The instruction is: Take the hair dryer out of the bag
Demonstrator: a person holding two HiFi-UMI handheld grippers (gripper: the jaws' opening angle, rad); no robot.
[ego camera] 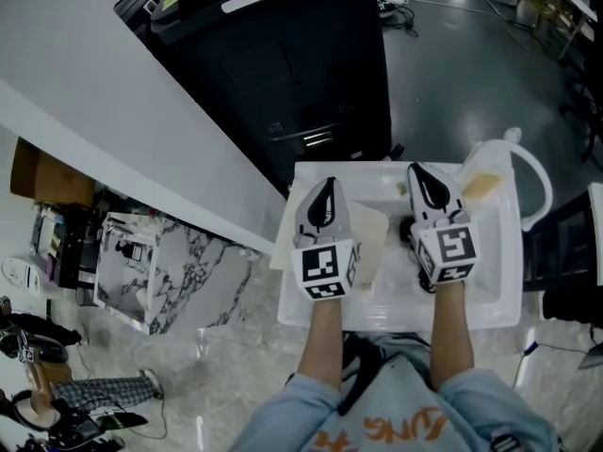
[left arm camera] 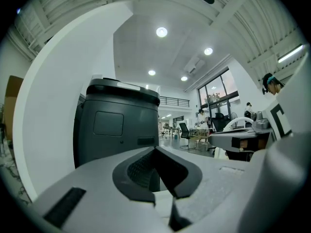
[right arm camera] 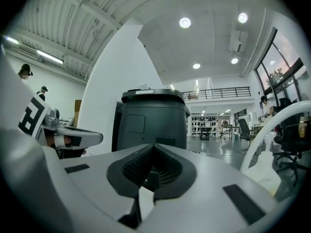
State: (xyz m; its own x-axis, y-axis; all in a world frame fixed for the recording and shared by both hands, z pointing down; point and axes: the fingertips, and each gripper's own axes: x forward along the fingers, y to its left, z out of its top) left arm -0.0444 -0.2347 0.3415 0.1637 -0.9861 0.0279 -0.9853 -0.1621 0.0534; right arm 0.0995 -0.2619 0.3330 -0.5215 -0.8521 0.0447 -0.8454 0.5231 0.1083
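Both grippers level over white table (ego camera: 492, 301), side by side, pointing toward big black bin (ego camera: 283, 59) (left arm camera: 116, 125) (right arm camera: 153, 120) beyond table's far edge. L gripper (ego camera: 326, 188) (left arm camera: 156, 152) above table's left part, jaws pressed together, nothing btw them. R gripper (ego camera: 422, 172) (right arm camera: 154, 148) above table's right-centre, jaws likewise closed tight, empty. Beige bag (ego camera: 375, 238) lying flat on table btw the two grippers, its left side hidden under L gripper in head view. Small dark obj (ego camera: 407, 231) on table at bag's right edge, just left of R gripper; poss. the hair dryer, but too small to tell, and cannot tell if it sits in or beside the bag. White container w/ looped handle (ego camera: 488, 156) at table's far right corner, yellowish patch just beside it. Marble-pattern panel (ego camera: 179, 281) on floor, left of table. Light-blue sleeves (ego camera: 509, 405) at table's near edge, forearms reaching out over it to marker cubes.
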